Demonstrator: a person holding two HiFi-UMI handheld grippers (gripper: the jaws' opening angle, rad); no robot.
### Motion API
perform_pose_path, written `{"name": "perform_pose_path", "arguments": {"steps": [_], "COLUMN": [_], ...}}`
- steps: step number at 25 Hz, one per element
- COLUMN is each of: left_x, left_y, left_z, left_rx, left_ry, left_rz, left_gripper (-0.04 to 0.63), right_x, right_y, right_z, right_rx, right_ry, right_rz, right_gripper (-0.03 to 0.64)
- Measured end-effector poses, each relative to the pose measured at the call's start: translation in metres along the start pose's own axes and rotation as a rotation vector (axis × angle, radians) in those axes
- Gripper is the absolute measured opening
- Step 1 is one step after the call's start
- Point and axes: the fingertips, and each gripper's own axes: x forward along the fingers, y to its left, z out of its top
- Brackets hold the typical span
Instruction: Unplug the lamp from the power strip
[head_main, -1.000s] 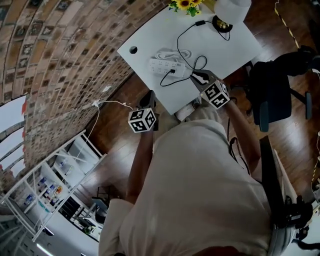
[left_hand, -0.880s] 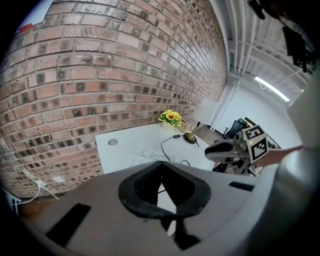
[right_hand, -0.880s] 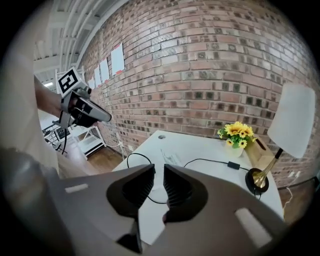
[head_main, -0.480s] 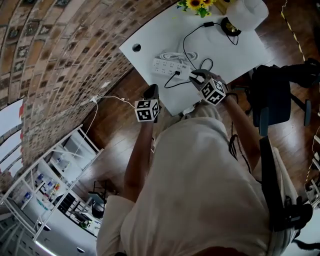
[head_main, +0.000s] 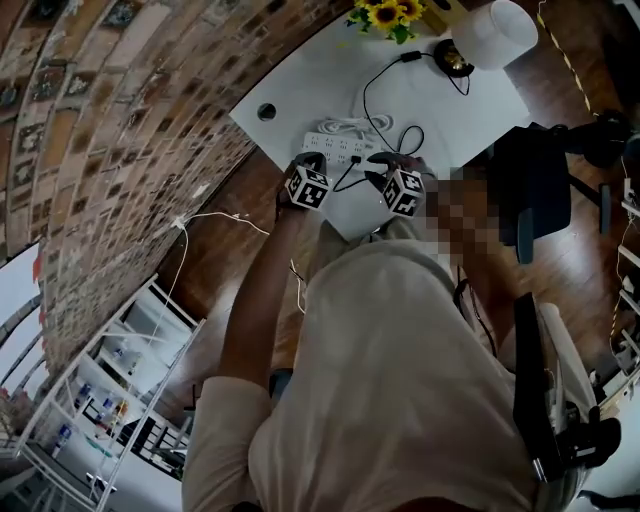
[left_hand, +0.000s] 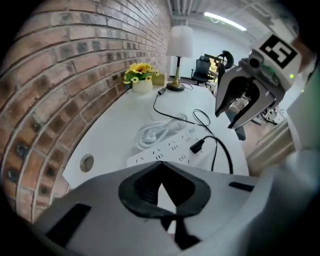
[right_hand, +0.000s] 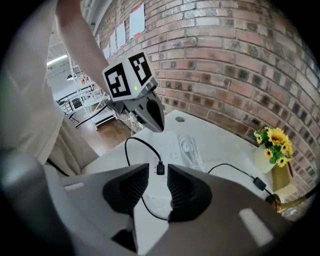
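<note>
The white power strip (head_main: 338, 148) lies on the white desk (head_main: 450, 110), with the lamp's black plug (head_main: 353, 161) in a near socket. Its black cable runs back to the white-shaded lamp (head_main: 492, 32) at the far corner. My right gripper (head_main: 385, 166) hovers just right of the plug, and its jaws are opening. In the right gripper view the plug (right_hand: 160, 169) stands just ahead of the gap of that gripper (right_hand: 158, 186), untouched by the pads. My left gripper (head_main: 303, 166) is shut and empty at the strip's near left end; the strip (left_hand: 170, 150) lies ahead of it.
Sunflowers in a pot (head_main: 385, 14) stand at the desk's back edge by the brick wall. The strip's own white cord (head_main: 345, 125) is coiled behind it, and a cable hole (head_main: 266, 112) lies left. A dark office chair (head_main: 530, 190) stands at the right.
Both grippers have come up from the desk's near edge and now flank the plug at the power strip. The left one travelled furthest.
</note>
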Motion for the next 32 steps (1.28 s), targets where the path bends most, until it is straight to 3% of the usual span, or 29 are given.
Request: {"name": "perform_pose_path", "arguments": {"steps": [4, 13, 21, 32], "left_x": [0.022, 0.050, 0.053, 0.053], "left_y": [-0.006, -0.022, -0.023, -0.023], "left_z": [-0.001, 0.002, 0.002, 0.002], "left_rx": [0.119, 0.394, 0.472, 0.511], "left_ry": [0.043, 0.068, 0.092, 0.156], "left_rz": [-0.052, -0.074, -0.021, -0.053], "left_gripper": [0.005, 0.003, -0.008, -0.008], "right_x": [0.015, 0.052, 0.074, 0.086], "right_y": [-0.003, -0.006, -0.004, 0.004], "right_z": [0.000, -0.009, -0.017, -0.015], "right_rx": [-0.013, -0.069, -0.109, -0.114], "right_ry": [0.038, 0.125, 0.181, 0.195], "right_rz": [-0.013, -0.005, 0.020, 0.060], "right_gripper": [0.121, 0.117, 0.072, 0.044]}}
